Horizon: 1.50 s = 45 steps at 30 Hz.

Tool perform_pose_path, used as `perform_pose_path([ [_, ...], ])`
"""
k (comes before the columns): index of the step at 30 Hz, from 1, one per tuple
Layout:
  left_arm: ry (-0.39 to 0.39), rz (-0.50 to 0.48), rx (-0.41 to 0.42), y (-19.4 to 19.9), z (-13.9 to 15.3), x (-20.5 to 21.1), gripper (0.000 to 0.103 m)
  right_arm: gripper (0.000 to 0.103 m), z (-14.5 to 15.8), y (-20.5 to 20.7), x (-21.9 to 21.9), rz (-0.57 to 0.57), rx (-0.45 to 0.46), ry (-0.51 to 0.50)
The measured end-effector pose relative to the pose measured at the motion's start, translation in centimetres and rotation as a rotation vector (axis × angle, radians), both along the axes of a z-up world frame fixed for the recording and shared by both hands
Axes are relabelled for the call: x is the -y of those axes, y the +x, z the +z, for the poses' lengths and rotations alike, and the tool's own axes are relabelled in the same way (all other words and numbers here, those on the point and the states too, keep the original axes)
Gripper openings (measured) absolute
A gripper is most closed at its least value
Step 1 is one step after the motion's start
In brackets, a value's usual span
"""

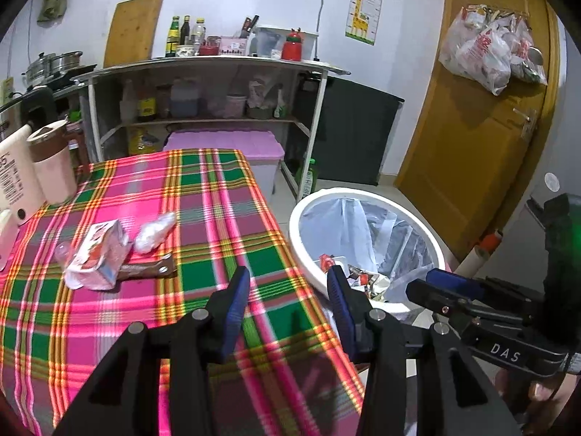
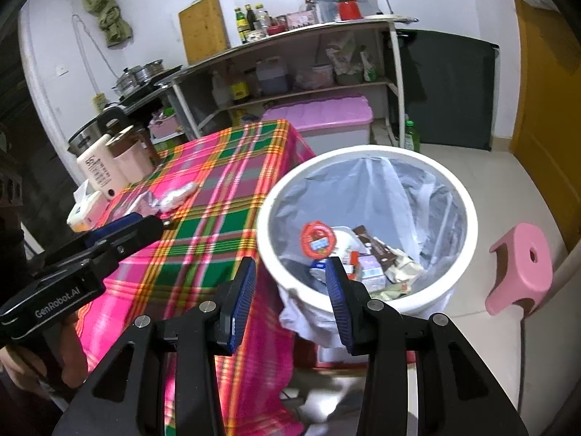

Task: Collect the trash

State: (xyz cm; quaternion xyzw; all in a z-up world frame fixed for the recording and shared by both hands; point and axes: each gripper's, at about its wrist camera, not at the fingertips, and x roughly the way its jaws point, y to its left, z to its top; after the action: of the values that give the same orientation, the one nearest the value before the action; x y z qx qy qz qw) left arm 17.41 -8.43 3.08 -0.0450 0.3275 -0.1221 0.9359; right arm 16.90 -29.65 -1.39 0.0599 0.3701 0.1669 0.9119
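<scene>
Both the left gripper (image 1: 288, 287) and the right gripper (image 2: 290, 279) stood released, holding nothing. A carton (image 1: 98, 258) and what looked like crumpled tissue (image 1: 154, 232) lay on the tablecloth (image 1: 218, 218), beside the bin (image 2: 366, 225).

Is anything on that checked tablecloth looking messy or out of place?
Yes: a crushed pink carton lies on its side beside a crumpled white wrapper on the tablecloth, while the bin holds other trash.
</scene>
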Motion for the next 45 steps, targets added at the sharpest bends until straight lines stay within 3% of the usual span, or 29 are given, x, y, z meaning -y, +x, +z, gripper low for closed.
perform_pose_path([
  [19, 0.005, 0.096, -0.017, -3.2, -1.3, -4.6, 0.046, 0.043, 0.1, -2.0, -5.0, 0.123, -0.002, -0.020],
  [45, 0.014, 0.187, -0.053, -3.7, -2.7, -8.6, 0.047, 0.043, -0.6, -1.7, -8.9, 0.209, -0.032, -0.072],
])
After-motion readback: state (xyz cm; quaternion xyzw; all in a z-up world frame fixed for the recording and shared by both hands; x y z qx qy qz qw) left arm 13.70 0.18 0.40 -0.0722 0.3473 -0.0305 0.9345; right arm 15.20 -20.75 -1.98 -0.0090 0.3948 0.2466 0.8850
